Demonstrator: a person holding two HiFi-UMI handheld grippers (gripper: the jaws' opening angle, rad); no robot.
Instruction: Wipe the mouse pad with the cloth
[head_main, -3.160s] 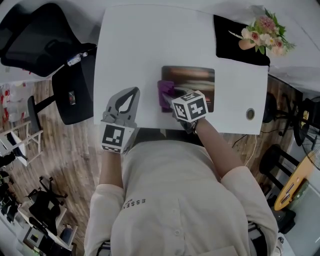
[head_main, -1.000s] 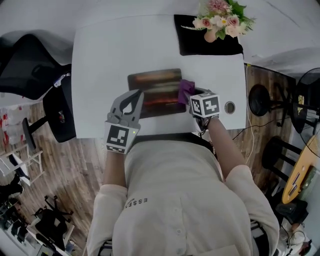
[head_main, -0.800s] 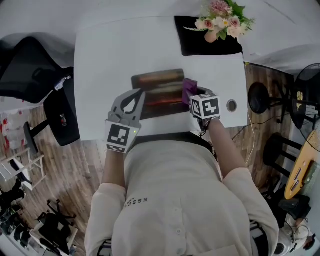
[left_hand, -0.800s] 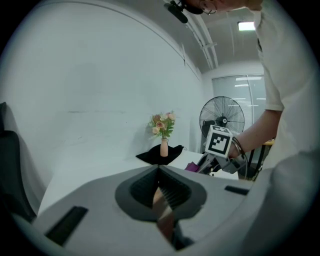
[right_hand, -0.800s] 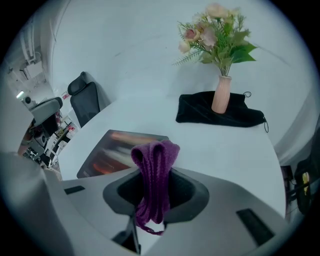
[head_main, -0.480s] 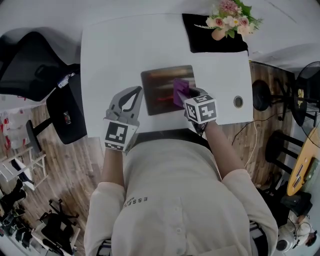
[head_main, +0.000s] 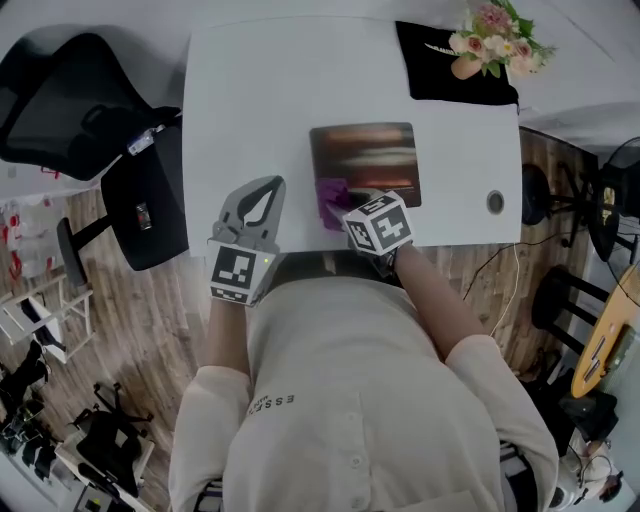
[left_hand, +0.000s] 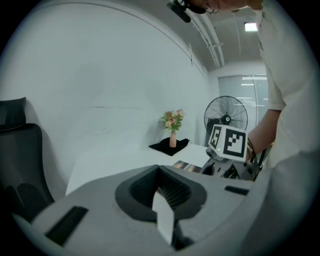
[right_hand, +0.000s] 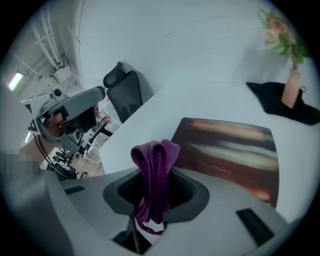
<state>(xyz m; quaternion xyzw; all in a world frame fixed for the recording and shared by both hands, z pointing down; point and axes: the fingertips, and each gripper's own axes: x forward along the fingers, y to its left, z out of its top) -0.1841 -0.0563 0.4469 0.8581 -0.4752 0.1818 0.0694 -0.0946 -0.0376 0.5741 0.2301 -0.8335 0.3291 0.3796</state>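
The dark mouse pad (head_main: 366, 162) with its reddish print lies on the white desk (head_main: 250, 90). My right gripper (head_main: 337, 207) is shut on a bunched purple cloth (head_main: 329, 198) at the pad's near left corner. In the right gripper view the cloth (right_hand: 154, 165) stands up folded between the jaws, and the mouse pad (right_hand: 231, 149) stretches ahead and to the right. Whether the cloth touches the pad I cannot tell. My left gripper (head_main: 262, 191) hovers over the desk's near edge, left of the pad, shut and holding nothing (left_hand: 161, 200).
A black mat (head_main: 452, 76) with a vase of flowers (head_main: 492, 42) sits at the desk's far right corner. A round cable hole (head_main: 495, 202) is near the right edge. A black office chair (head_main: 70, 100) and a black side stand (head_main: 146, 205) are left of the desk.
My right gripper has carried the purple cloth leftward across the pad, from its right edge to its near left corner. The left gripper has stayed in place.
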